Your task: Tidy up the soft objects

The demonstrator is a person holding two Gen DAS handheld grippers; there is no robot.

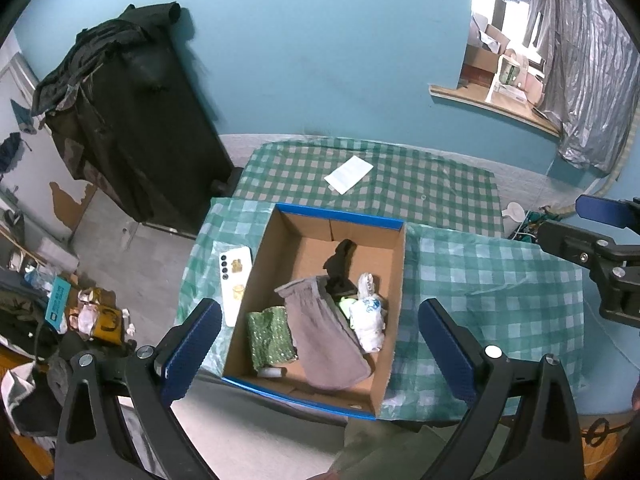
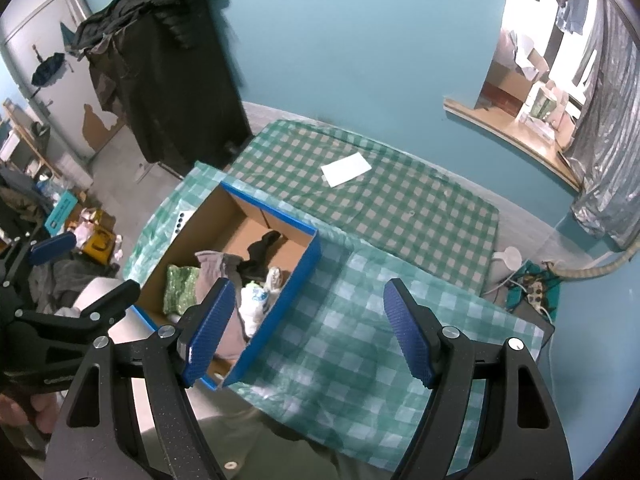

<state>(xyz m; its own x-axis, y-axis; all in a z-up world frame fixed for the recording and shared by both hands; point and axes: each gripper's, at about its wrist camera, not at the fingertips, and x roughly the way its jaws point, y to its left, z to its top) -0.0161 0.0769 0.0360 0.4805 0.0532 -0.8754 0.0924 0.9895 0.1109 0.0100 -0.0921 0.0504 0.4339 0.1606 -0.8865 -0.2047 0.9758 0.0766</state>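
Note:
A cardboard box with blue rim (image 1: 396,280) (image 2: 280,304) stands on the green checked tablecloth (image 1: 480,280) (image 2: 340,340). Inside lie a grey cloth (image 1: 324,336) (image 2: 208,268), a green sequinned cloth (image 1: 270,336) (image 2: 178,284), a black sock (image 1: 340,260) (image 2: 260,252) and a white bag bundle (image 1: 368,316) (image 2: 254,300). My left gripper (image 1: 320,348) is open and empty, held above the box's near side. My right gripper (image 2: 308,332) is open and empty above the cloth just right of the box; it also shows in the left wrist view (image 1: 600,240).
A white phone (image 1: 234,280) lies left of the box. A white paper (image 1: 348,174) (image 2: 346,169) lies on the far table part. A dark draped cabinet (image 1: 132,128) stands at left. Clutter (image 1: 88,316) covers the floor at left. A window ledge (image 1: 492,104) is at right.

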